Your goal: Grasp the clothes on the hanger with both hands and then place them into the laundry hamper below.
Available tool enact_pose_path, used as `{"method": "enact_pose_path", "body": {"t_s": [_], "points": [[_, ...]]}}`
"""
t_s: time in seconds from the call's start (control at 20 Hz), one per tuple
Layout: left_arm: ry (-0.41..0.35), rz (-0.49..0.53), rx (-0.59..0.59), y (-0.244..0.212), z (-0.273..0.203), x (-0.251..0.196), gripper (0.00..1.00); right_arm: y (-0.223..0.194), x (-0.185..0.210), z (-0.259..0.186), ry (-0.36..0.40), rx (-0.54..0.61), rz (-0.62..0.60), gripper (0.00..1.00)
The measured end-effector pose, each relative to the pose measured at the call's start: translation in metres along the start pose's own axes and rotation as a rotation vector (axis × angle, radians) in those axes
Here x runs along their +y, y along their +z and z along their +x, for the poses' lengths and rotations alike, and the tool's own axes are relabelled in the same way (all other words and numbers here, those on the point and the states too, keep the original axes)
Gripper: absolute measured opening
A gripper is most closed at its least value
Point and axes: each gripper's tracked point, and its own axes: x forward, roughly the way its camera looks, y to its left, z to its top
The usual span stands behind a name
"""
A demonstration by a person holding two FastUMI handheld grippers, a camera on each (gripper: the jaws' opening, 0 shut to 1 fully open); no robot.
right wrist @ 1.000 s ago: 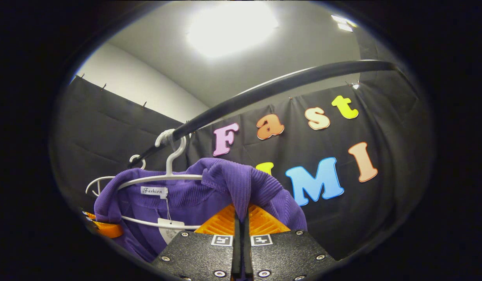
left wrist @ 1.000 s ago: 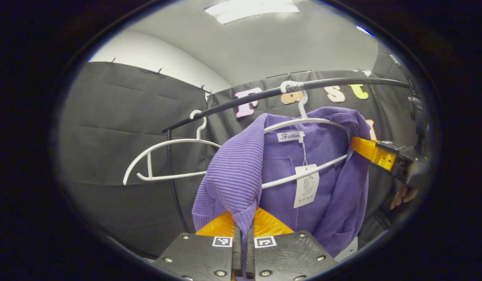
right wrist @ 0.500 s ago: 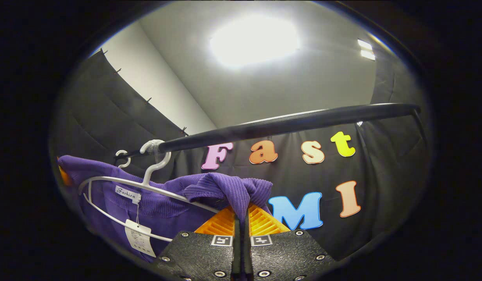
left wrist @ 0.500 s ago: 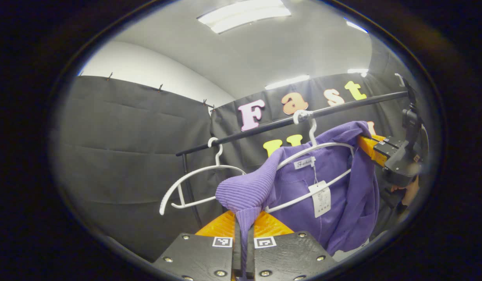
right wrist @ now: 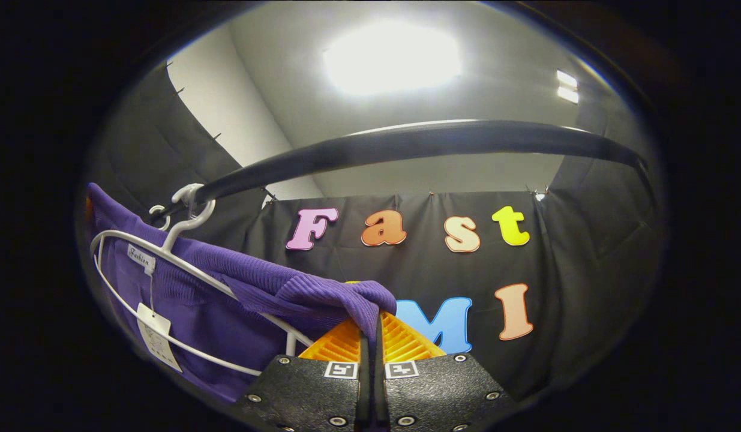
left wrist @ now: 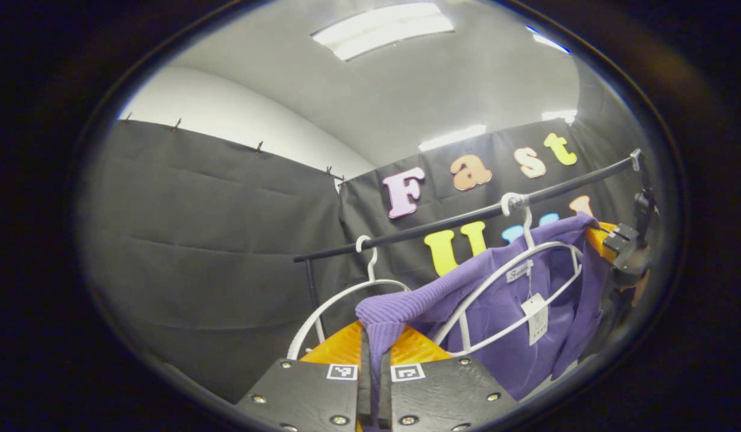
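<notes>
You have a purple ribbed-knit cardigan, soft and matt, its ribs showing plainly at the shoulder. Its hanger is smooth white plastic or coated wire; you cannot tell which. The rail looks like smooth black metal with a dull sheen. The swing tag is paper. Behind, the booth wall is matt black cloth, creased.

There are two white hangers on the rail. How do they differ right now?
The nearer white hanger carries the purple knit sweater, with a paper tag dangling inside its frame; the farther white hanger is bare. The loaded one hooks on toward the rail's right end in the left gripper view, the bare one toward its left end by the upright post. Both are the same thin white wire-style shape and hang from the same black rail.
</notes>
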Motion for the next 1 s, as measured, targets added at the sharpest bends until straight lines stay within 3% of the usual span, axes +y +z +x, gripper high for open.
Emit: {"method": "enact_pose_path", "body": {"t_s": [0.15,0.2,0.25,0.3,0.35,0.6,1.0], "points": [[-0.03,-0.022,-0.009,-0.006,0.02,0.004,0.1,-0.016,-0.003,0.008,0.004,0.019,-0.008,0.02],[-0.039,-0.044,-0.002,-0.012,0.027,0.005,0.02,-0.02,-0.001,0.011,0.01,0.029,-0.008,0.02],[-0.049,-0.06,0.002,-0.016,0.03,0.006,0.02,-0.025,0.002,0.011,0.018,0.044,-0.001,0.02],[-0.054,-0.074,0.004,-0.018,0.034,0.007,0.09,-0.032,0.006,0.012,0.03,0.062,0.017,0.02],[-0.059,-0.083,0.01,-0.02,0.035,0.007,0.01,-0.043,0.011,0.013,0.042,0.096,0.04,0.02],[-0.105,-0.111,0.065,-0.043,0.032,0.0,0.02,-0.091,0.013,0.005,0.05,0.247,0.175,0.01],[-0.16,-0.105,0.05,-0.048,0.024,-0.008,0.02,-0.12,0.016,-0.007,0.052,0.328,0.208,0.02]]}}
